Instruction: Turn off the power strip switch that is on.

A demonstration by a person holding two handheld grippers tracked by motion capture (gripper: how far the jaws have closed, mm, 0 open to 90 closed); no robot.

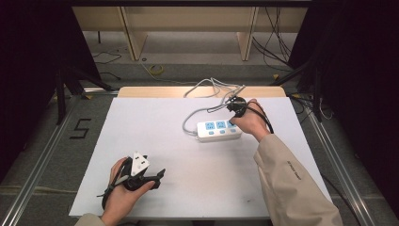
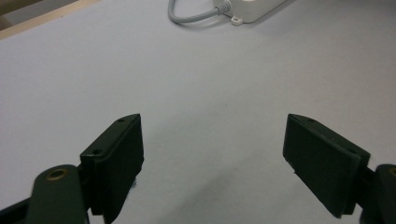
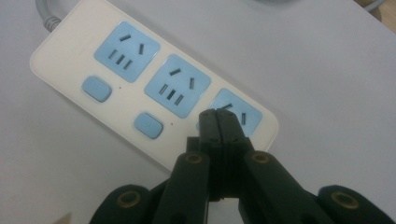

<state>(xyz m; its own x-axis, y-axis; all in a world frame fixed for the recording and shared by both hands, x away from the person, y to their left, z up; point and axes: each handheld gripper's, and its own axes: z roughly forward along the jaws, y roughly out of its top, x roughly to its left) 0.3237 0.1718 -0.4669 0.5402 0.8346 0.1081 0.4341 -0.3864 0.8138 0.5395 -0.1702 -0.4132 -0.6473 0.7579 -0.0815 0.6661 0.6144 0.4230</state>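
Right gripper [image 3: 217, 114] clenched, jaws shut on nothing, tips together over third switch of power strip [image 3: 154, 88], at or just above button; contact unclear. We read step as pressing switches with closed tips. Strip lies flat on white table [image 1: 155, 141], right of centre, grey cord [image 1: 190, 117] looping off its left end. First two blue switches [image 3: 96, 88] visible, state unreadable, so done count unknown. Left gripper [image 2: 212, 158] released, jaws wide, idle near front-left, well apart from strip.
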